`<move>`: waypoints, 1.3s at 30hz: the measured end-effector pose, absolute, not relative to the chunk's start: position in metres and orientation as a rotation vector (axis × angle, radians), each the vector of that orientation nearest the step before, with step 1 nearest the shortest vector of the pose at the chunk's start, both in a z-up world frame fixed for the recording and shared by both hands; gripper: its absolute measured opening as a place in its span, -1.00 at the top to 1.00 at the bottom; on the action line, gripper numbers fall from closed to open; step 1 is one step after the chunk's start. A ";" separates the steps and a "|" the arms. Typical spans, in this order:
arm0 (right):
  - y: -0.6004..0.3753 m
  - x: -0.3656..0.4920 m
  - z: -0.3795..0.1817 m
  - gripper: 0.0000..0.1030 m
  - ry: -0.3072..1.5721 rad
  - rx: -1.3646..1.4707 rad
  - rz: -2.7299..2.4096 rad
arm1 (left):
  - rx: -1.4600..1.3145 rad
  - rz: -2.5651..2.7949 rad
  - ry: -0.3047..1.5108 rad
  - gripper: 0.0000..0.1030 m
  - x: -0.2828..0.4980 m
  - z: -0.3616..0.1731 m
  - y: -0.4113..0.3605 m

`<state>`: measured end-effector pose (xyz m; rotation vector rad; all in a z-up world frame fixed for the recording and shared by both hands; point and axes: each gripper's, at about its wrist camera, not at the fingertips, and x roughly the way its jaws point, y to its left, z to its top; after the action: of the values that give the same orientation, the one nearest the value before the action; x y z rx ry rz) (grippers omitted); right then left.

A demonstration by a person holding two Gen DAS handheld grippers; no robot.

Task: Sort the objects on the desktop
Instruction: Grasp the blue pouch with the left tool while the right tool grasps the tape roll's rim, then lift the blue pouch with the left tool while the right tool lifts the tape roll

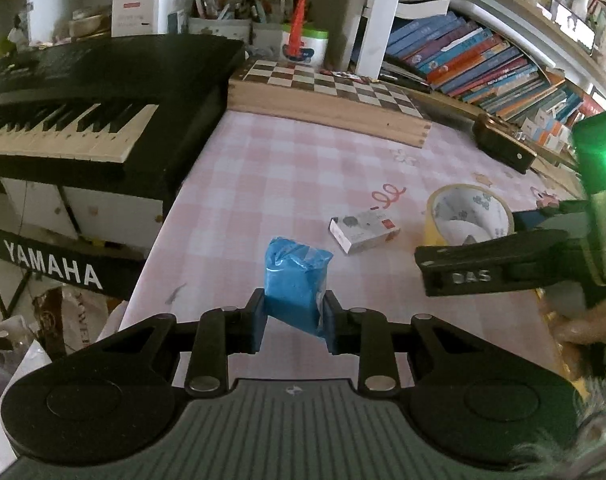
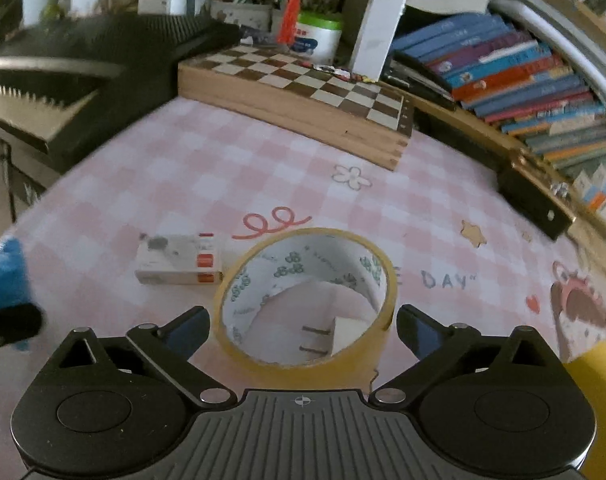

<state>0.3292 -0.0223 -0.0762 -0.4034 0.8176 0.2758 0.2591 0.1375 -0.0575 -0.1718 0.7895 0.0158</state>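
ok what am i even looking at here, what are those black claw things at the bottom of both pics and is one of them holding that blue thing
Those claws are two-finger grippers that a person holds, one in each hand. Each carries a wide-angle camera looking along its fingers, so each picture is one gripper's own view.

In the left gripper's view, the left gripper is shut on a blue packet.

In the right gripper's view, the right gripper stands open, its fingers on either side of a yellow tape roll but not pressing it.

Both look over a table with a pink checked cloth. On it also lie a small white box and, further back, a chessboard. A keyboard stands to the left.
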 end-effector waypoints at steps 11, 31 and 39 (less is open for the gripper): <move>-0.028 0.317 -0.058 -0.74 0.724 -0.365 0.346 | -0.180 -0.020 0.741 0.50 0.250 -0.038 0.134; -0.067 0.232 0.023 -0.74 0.607 -0.134 0.371 | -0.242 -0.128 0.574 0.51 0.182 0.032 0.137; -0.080 0.180 0.031 -0.74 0.618 -0.092 0.357 | -0.249 -0.197 0.550 0.51 0.144 0.044 0.133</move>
<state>0.1802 -0.0804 0.0309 -0.0918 0.6175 0.3573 0.1435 0.1328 0.0442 -0.2490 0.5504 -0.1973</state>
